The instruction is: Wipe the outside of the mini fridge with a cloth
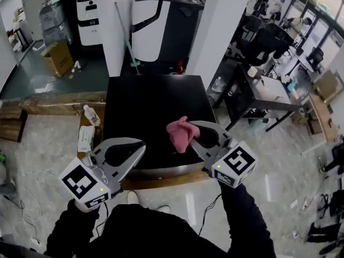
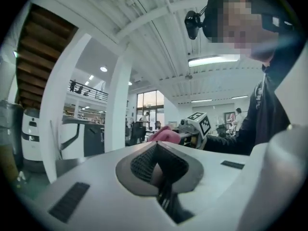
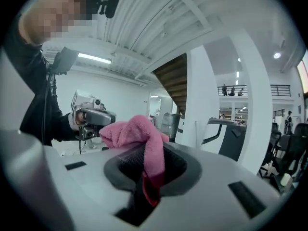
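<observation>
The black mini fridge (image 1: 153, 106) stands below me, its flat top filling the middle of the head view. A pink cloth (image 1: 181, 133) is bunched in my right gripper (image 1: 194, 130), which is shut on it over the fridge's front right part. In the right gripper view the pink cloth (image 3: 139, 141) hangs folded between the jaws. My left gripper (image 1: 141, 148) hovers at the fridge's front left edge, jaws closed with nothing between them. In the left gripper view the right gripper and the pink cloth (image 2: 166, 135) show beyond the left gripper (image 2: 156, 146).
A wooden platform (image 1: 54, 102) runs to the left of the fridge, with a plastic bottle (image 1: 91, 115) and a white box (image 1: 86, 138) beside it. White pillars (image 1: 220, 26) and a cardboard box (image 1: 58, 58) stand behind. Desks and chairs (image 1: 271, 52) fill the right side.
</observation>
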Action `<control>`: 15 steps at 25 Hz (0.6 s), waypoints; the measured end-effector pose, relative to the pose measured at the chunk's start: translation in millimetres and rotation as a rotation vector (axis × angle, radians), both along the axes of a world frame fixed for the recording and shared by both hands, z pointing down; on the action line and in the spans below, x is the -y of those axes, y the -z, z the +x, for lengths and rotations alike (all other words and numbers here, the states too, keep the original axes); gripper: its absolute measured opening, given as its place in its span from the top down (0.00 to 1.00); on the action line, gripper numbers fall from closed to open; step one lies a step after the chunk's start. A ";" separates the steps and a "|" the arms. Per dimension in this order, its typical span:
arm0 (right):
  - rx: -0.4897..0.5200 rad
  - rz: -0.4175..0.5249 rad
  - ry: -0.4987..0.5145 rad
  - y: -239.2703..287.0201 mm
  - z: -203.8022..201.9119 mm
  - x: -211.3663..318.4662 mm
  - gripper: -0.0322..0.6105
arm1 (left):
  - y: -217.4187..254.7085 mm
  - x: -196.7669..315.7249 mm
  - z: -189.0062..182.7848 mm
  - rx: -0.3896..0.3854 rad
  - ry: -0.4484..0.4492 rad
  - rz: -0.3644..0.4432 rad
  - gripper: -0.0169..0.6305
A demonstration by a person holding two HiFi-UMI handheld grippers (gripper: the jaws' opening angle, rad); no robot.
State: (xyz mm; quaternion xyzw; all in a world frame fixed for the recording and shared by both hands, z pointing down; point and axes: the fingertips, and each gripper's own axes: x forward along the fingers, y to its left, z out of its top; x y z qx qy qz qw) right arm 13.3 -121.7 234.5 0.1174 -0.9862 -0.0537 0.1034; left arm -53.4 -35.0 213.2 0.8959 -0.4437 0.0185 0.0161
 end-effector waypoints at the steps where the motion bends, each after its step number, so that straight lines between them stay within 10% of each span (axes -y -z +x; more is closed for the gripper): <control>1: -0.021 -0.002 0.017 3.4 -18.6 6.0 0.84 | 3.8 7.2 -22.0 0.005 0.040 0.005 0.97; 15: -0.308 0.005 0.070 -31.8 -271.2 93.4 0.84 | -30.7 71.5 -240.5 0.004 0.355 0.008 0.97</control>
